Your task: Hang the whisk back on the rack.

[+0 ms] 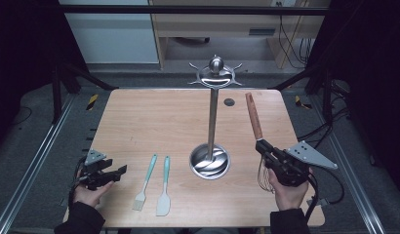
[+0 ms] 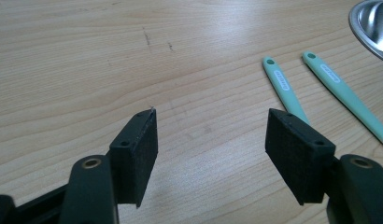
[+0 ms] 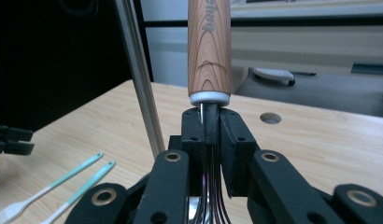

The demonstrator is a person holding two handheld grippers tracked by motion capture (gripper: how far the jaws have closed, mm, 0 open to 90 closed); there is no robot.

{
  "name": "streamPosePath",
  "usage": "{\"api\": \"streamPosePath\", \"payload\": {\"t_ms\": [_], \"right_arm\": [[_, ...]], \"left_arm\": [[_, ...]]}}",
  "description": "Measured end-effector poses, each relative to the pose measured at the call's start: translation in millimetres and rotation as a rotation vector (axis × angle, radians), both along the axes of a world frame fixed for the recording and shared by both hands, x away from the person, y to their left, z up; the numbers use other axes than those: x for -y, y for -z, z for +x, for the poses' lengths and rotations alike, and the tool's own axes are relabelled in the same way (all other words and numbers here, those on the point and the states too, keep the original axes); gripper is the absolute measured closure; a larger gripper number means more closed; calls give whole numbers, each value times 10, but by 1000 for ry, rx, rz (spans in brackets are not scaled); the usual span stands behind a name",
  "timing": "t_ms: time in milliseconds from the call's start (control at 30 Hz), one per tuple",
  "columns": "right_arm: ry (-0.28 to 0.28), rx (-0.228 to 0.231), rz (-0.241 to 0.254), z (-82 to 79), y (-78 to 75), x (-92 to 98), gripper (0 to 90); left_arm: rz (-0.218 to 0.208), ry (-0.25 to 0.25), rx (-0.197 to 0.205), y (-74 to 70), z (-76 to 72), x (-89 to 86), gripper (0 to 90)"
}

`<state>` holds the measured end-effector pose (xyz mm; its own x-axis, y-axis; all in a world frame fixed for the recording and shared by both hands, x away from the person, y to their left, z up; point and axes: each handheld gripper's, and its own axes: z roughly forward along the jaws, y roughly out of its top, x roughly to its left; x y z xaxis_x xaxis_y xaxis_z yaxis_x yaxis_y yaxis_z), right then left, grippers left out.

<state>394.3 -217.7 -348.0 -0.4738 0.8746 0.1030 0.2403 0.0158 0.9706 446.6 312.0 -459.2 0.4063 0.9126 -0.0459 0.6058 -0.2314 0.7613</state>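
My right gripper (image 1: 263,146) is shut on a whisk just below its wooden handle (image 1: 253,117), which stands up and leans away over the table's right side. The wire loops (image 1: 263,178) hang under the jaws. In the right gripper view the pads (image 3: 232,135) clamp the whisk's wire neck under the handle (image 3: 209,46). A steel utensil stand (image 1: 212,117) with hooks at its top rises from a round base (image 1: 210,162) left of the whisk. My left gripper (image 1: 117,169) rests at the table's front left, open, with bare wood between its pads (image 2: 138,149).
A teal-handled brush (image 1: 145,180) and a teal-handled spatula (image 1: 164,187) lie side by side between the left gripper and the stand's base; their handles (image 2: 282,86) (image 2: 339,88) reach toward the far side. A dark round hole (image 1: 229,102) marks the table's far edge.
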Motion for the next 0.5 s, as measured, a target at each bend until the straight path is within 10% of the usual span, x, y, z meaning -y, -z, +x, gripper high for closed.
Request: {"api": "streamPosePath", "payload": {"t_ms": [500], "right_arm": [[-20, 110, 42, -71, -283, 11, 812]], "left_arm": [[2, -1, -4, 10, 5, 6, 340]]}}
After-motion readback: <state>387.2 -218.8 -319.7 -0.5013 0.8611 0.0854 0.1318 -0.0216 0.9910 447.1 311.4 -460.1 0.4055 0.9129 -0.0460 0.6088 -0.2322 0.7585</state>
